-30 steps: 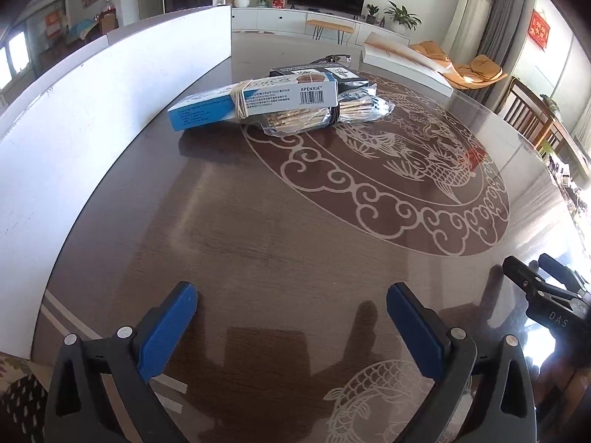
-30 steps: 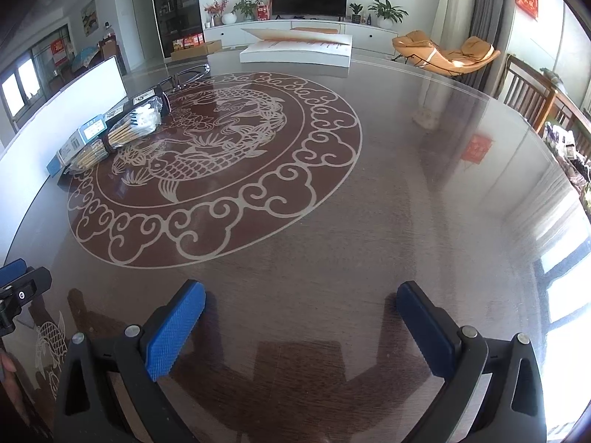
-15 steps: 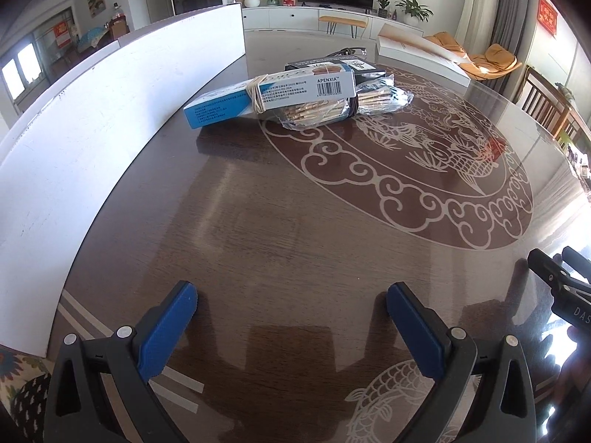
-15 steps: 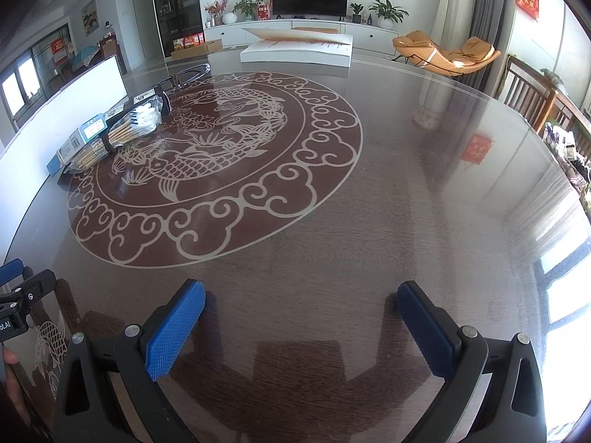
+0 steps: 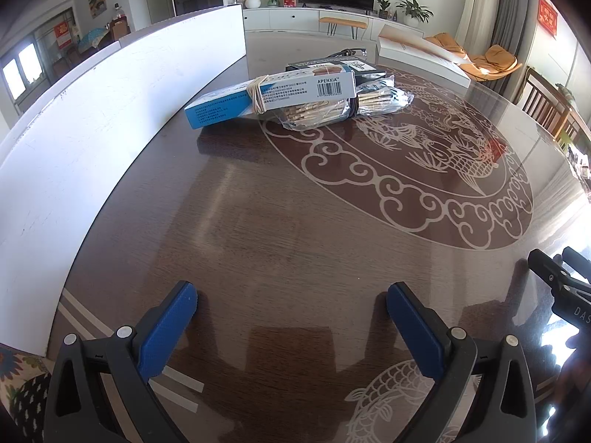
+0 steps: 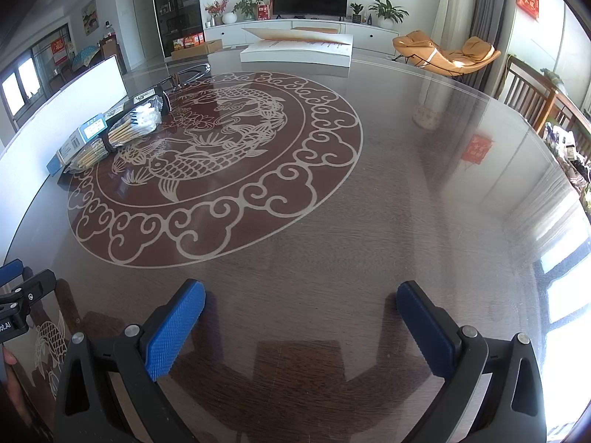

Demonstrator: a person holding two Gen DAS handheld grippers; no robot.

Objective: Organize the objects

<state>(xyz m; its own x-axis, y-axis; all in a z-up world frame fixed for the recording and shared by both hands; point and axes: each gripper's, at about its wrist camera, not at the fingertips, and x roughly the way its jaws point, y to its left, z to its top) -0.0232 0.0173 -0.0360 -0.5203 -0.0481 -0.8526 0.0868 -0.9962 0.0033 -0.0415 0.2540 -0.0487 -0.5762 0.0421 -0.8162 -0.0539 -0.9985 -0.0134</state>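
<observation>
A blue and white box [image 5: 273, 98] bound with a rubber band lies on the dark round table [image 5: 295, 243], resting on a clear bag of wooden sticks [image 5: 343, 109]. A dark flat box [image 5: 332, 68] lies just behind them. The same pile shows at the far left in the right wrist view: box [image 6: 79, 136], sticks bag [image 6: 122, 129]. My left gripper [image 5: 291, 297] is open and empty, well short of the pile. My right gripper [image 6: 301, 295] is open and empty over bare table, far to the right of the pile.
A white board [image 5: 110, 118] stands along the table's left edge. A large white open box [image 6: 295, 46] sits at the table's far side. The right gripper's body [image 5: 565, 288] shows at the right edge of the left view. Chairs [image 6: 528, 88] stand at right.
My left gripper has turned and moved slightly toward the pile, which now sits more central and larger. The right gripper has stayed still.
</observation>
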